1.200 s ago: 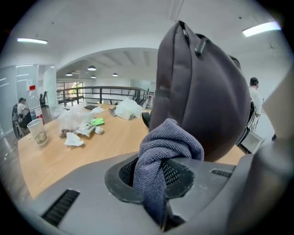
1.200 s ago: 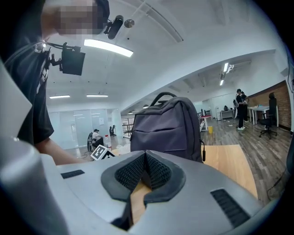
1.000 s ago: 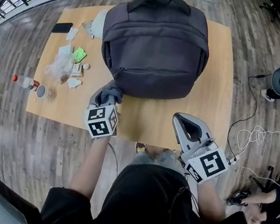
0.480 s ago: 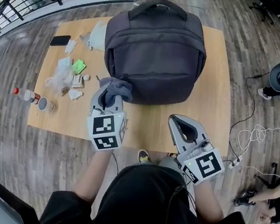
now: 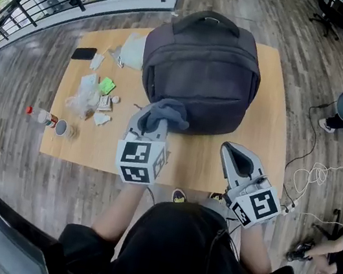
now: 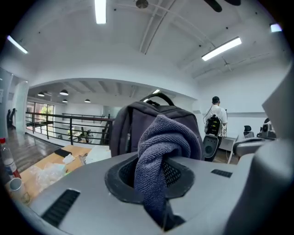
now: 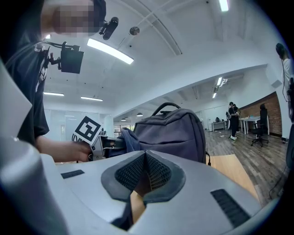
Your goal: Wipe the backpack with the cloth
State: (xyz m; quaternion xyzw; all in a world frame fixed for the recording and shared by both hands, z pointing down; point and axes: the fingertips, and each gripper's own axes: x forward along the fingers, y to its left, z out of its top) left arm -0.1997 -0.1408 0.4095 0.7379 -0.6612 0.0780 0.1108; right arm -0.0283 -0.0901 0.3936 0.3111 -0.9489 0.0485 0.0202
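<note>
Wood-plank flooring surrounds a pale wooden surface (image 5: pixel 261 132); the dark backpack (image 5: pixel 200 66) sits on its middle and far part, handle on the side away from the person; a phone (image 5: pixel 84 53), scraps of wrapping (image 5: pixel 94 90), a bottle (image 5: pixel 42 116) and a cup (image 5: pixel 61 127) lie well apart from it at the left. The left tool (image 5: pixel 154 118) is clamped on the grey-blue cloth (image 5: pixel 166 112), which bunches out beyond the jaws right at the backpack's near lower edge; whether it touches the fabric cannot be told. The right tool (image 5: pixel 234 152) is held over the near right part of the surface with its jaws together and nothing between them. Judging by this, the wiping itself is in hand, the cloth poised at the bag; the next move calls for pressing the bunched cloth onto the fabric and drawing it across in strokes; the free right tool could steady the backpack against sliding.
</note>
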